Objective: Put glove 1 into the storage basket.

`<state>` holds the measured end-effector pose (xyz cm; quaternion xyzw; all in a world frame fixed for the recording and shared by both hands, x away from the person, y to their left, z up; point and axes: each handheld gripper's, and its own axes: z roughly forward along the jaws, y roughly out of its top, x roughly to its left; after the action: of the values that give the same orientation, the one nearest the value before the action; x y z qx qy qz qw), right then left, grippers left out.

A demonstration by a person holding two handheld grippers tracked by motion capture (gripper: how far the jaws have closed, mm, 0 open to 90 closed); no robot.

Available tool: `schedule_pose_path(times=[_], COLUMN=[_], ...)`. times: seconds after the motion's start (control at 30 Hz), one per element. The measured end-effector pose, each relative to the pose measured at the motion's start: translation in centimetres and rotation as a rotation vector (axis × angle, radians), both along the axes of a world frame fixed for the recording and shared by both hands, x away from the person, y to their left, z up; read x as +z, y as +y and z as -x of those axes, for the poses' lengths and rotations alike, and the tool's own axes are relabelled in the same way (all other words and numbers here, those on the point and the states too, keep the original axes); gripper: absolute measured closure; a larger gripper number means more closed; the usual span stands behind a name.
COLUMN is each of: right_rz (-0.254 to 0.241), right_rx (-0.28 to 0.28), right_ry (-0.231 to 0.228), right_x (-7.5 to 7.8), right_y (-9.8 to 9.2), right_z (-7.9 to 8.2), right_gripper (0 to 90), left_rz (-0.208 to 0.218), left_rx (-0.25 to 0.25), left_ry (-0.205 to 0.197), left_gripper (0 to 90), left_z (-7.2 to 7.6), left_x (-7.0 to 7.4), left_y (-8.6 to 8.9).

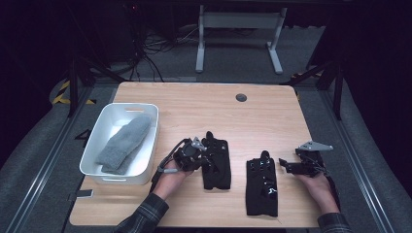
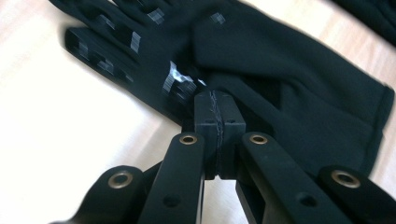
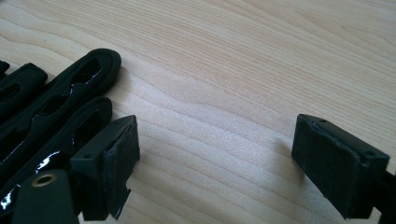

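Two black gloves with shiny grip patches lie on the wooden table. The left glove [image 1: 217, 167] [image 2: 280, 70] lies by my left gripper [image 1: 204, 156] [image 2: 217, 109], whose jaws are pressed together at its edge; the fabric bunches up into the tips. The right glove [image 1: 262, 187] lies flat, with its fingers [image 3: 60, 98] just left of my right gripper [image 1: 287, 166] [image 3: 224, 163]. That gripper stands open low over bare wood, with nothing between its pads.
A white bin [image 1: 94, 145] at the table's left holds a grey knitted mitten [image 1: 125, 141]. A round cable hole [image 1: 241, 97] sits near the far edge. Bare wood stretches behind the gloves and at the front left.
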<state>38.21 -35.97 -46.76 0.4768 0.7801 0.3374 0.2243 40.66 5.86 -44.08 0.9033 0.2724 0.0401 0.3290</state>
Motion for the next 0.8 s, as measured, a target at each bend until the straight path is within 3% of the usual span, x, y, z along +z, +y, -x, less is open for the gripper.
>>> schedule_pose_path(times=[0.2, 0.27, 0.3, 0.33, 0.5, 0.8], right_rz=[0.000, -0.001, 0.000, 0.000, 0.000, 0.000], right_rx=[0.000, 0.000, 0.000, 0.000, 0.000, 0.000], right_ry=[0.000, 0.000, 0.000, 0.000, 0.000, 0.000], right_x=[0.0, 0.0, 0.0, 0.0, 0.0, 0.0], right_y=[0.0, 0.0, 0.0, 0.0, 0.0, 0.0], right_z=[0.0, 0.0, 0.0, 0.0, 0.0, 0.0], right_gripper=[16.0, 16.0, 16.0, 16.0, 16.0, 16.0], left_rz=[0.039, 0.059, 0.048, 0.025, 0.024, 0.017], left_rx=[0.010, 0.000, -0.005, -0.020, -0.071, -0.235], left_ry=[-0.007, 0.017, 0.019, 0.023, 0.027, 0.079], left_gripper=[89.9, 90.0, 90.0, 90.0, 90.0, 90.0], left_z=[-1.9, -2.3, -2.3, -2.3, -2.1, -0.2], left_x=[0.0, -0.5, -0.8, -1.2, -1.4, -1.4], left_y=[-0.2, -0.4, -0.7, -0.9, -1.3, -0.4])
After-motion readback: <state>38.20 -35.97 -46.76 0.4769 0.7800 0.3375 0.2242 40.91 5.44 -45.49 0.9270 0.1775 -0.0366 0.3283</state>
